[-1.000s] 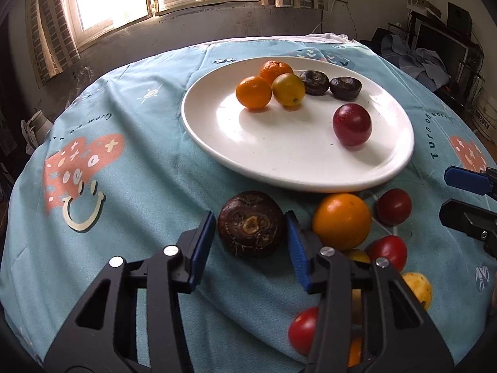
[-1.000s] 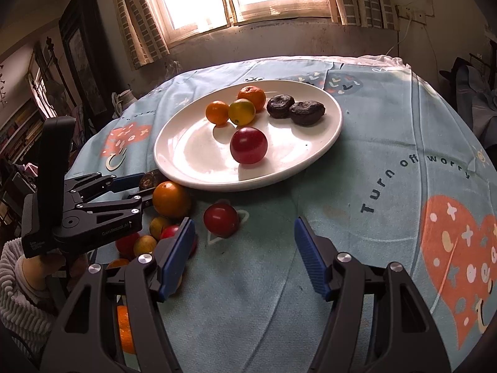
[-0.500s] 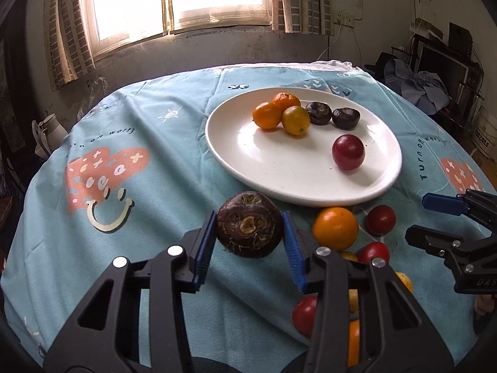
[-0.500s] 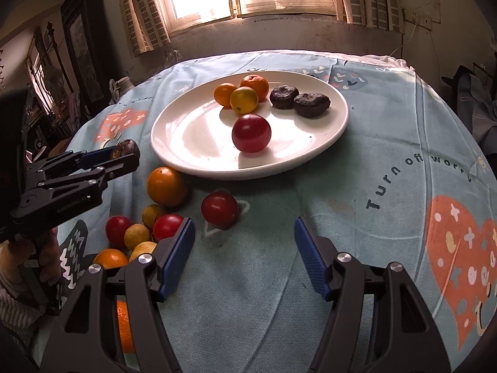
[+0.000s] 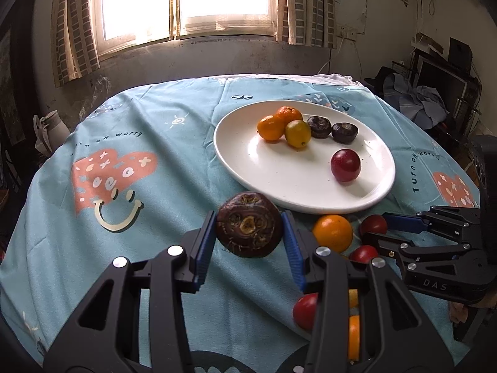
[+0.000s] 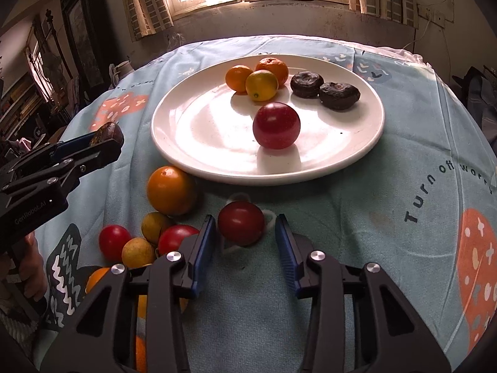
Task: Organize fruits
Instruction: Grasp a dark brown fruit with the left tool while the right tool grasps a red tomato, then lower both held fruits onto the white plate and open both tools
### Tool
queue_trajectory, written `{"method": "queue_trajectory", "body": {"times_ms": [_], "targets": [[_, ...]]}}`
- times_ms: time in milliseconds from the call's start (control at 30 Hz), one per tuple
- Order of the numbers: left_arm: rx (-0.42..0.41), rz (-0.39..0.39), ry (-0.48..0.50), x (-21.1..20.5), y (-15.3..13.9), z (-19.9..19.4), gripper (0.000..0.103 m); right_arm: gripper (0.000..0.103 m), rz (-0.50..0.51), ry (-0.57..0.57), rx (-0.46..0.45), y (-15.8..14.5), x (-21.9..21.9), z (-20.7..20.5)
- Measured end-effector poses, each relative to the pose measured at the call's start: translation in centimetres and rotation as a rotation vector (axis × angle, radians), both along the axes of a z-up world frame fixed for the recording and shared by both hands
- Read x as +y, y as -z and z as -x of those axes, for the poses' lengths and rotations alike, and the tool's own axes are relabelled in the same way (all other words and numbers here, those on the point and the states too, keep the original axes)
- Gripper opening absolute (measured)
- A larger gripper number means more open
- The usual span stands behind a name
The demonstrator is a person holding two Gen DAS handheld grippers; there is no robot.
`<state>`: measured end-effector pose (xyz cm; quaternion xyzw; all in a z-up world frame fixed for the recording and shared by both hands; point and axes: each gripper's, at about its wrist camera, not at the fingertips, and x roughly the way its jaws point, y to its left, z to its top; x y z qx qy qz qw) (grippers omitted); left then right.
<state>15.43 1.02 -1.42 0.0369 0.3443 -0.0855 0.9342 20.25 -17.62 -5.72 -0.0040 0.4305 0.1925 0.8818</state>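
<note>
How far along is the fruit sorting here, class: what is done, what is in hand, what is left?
Done: six fruits lie on the white plate. In hand: the left claw grips a dark brown fruit, lifted off the cloth; the right claw is open around a red fruit not yet gripped. Left: the big orange and the small red and yellow fruits beside it.

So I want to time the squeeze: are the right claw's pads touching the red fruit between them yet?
Apart. The right wrist view shows teal cloth on both sides between the red fruit and the right claw's blue pads.
</note>
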Motion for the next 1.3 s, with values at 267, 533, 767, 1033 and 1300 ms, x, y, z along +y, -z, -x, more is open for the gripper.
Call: {"method": "queue_trajectory", "body": {"times_ms": [267, 533, 767, 1033, 1300], "targets": [[-0.027, -0.032, -0.023, -0.3, -0.2, 0.4, 0.043, 0.029, 0.0, -0.013, 0.0, -0.1, 0.4, -0.3], [-0.091, -0.07, -0.05, -1.1, -1.4, 1.3, 0.043, 0.029, -0.025, -0.014, -0.032, -1.4, -1.1, 2.0], [-0.103, -0.073, -0.037, -2.5, -2.6, -0.2, 0.043, 0.029, -0.056, 0.039, -0.138, -5.5, -4.1, 2.7], [-0.091, -0.094, -0.019, -5.0, -1.9, -4.7, 0.043, 0.029, -0.051, 0.127, -0.168, -6.5, -5.2, -3.8], [-0.072, -0.115, -0.033, -5.7, 0.0, -7.4, 0.058, 0.037, -0.067, 0.118, -0.155, -4.2, -3.8, -6.8]]}}
